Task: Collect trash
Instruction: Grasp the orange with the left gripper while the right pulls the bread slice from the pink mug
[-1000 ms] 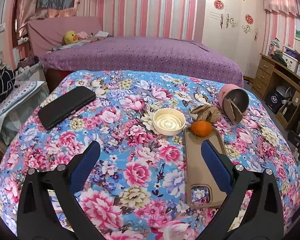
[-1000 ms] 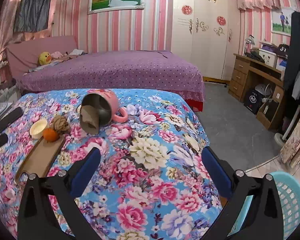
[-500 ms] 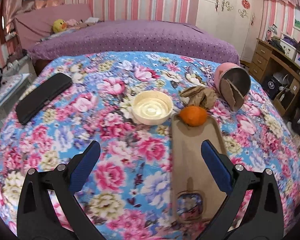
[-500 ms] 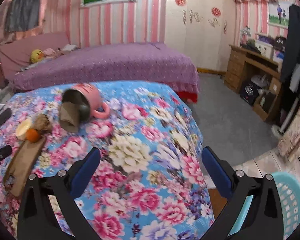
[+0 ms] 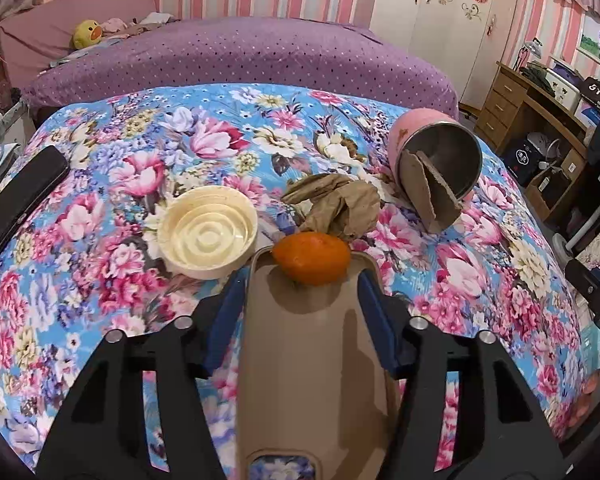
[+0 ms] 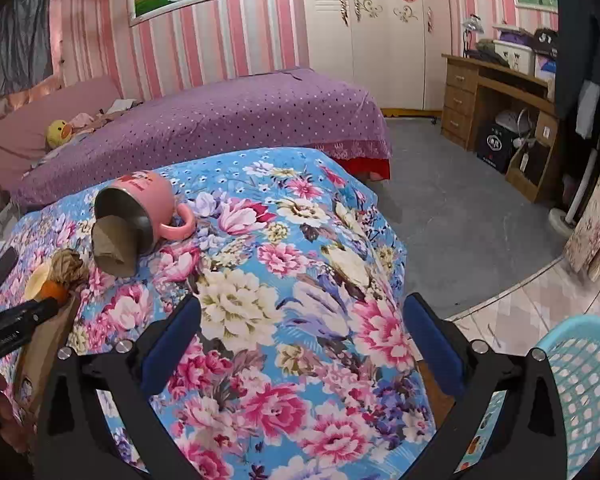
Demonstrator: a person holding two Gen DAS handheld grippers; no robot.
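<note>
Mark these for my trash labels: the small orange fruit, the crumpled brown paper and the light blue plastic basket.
small orange fruit [image 5: 311, 257], left wrist view, middle of its skin.
crumpled brown paper [image 5: 340, 207], left wrist view, centre of the wad.
light blue plastic basket [image 6: 588, 392], right wrist view, its perforated wall.

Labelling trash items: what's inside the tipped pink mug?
Brown cardboard pieces stick out of the pink steel-lined mug lying on its side on the floral cloth. Behind them only bare steel wall shows; the mug's bottom is covered.
</note>
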